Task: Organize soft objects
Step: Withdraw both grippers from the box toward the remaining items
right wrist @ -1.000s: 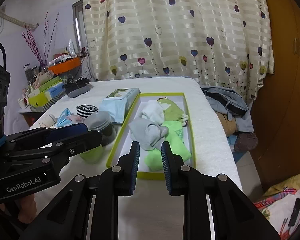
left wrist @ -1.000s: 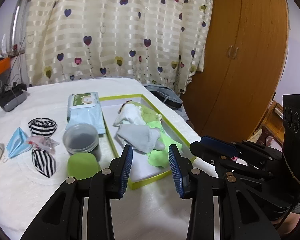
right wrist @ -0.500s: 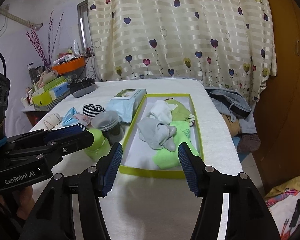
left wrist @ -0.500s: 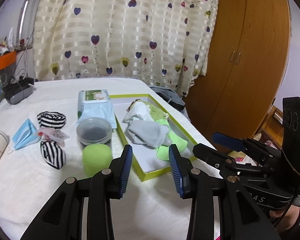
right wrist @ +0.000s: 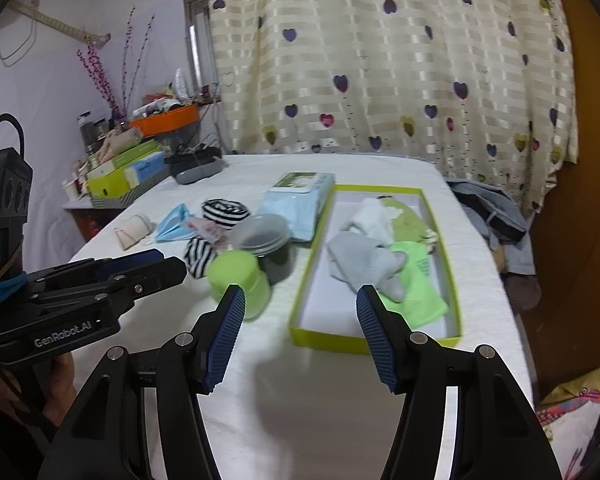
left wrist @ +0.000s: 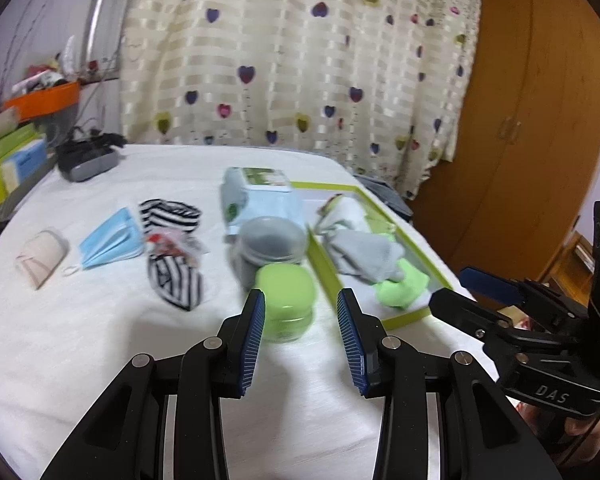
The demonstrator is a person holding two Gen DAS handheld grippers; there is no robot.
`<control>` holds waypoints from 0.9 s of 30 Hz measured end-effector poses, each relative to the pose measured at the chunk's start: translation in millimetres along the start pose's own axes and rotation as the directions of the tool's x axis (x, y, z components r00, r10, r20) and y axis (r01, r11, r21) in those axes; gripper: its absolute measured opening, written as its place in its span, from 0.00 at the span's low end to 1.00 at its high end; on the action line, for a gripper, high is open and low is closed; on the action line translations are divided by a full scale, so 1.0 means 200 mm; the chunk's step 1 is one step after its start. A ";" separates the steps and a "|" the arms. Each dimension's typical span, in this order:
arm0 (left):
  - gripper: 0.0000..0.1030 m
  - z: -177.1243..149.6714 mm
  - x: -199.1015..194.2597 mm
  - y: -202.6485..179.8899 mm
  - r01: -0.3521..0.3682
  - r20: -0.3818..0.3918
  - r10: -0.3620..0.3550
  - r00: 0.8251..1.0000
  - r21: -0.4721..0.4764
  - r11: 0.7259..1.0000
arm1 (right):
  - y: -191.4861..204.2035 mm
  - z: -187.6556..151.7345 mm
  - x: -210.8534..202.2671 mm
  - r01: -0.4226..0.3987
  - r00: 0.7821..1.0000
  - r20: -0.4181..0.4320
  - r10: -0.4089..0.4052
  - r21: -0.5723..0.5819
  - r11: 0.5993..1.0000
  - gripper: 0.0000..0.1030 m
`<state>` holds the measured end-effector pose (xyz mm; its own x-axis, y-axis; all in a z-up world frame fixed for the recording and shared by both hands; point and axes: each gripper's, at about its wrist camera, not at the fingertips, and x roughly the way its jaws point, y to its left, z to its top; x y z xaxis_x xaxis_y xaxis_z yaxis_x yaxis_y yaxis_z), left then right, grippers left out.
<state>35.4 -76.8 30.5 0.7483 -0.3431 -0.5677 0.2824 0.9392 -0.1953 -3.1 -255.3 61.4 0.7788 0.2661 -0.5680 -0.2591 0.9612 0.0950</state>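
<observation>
Both the left claw (left wrist: 301,318) and the right claw (right wrist: 300,316) hang wide open and empty. Several socks (right wrist: 364,258) already lie in the green box (right wrist: 374,338); the striped socks (left wrist: 175,280) and mask (left wrist: 110,240) wait outside on the tabletop (left wrist: 80,340).

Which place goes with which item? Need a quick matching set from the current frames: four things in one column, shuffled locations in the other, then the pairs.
Things:
1. grey sock
2. blue face mask
3. green cup
4. wipes pack

Places:
A. upside down on the bed, in front of the clear jar
B. on the bed, just outside the box's far left wall
C. inside the green-rimmed box
D. flat on the bed, beside the striped socks

Pairs: 1-C, 2-D, 3-A, 4-B
</observation>
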 end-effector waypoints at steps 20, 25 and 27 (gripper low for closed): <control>0.35 -0.02 -0.04 0.25 -0.096 0.002 0.097 0.995 -0.065 0.993 | 0.23 0.05 0.10 -0.074 0.997 -0.030 0.072 -0.088 0.993 0.57; 0.35 -0.01 -0.04 0.32 -0.112 0.000 0.113 0.994 -0.088 0.990 | 0.29 0.07 0.13 -0.092 0.995 -0.038 0.088 -0.115 0.989 0.57; 0.35 0.00 -0.05 0.35 -0.121 0.001 0.121 0.993 -0.096 0.988 | 0.32 0.09 0.15 -0.101 0.994 -0.041 0.097 -0.125 0.987 0.57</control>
<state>47.7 -7.4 21.5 0.7777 -0.2265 -0.5864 0.1311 0.9708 -0.2011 13.1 -185.5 64.7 0.7261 0.3548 -0.5889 -0.4058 0.9126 0.0495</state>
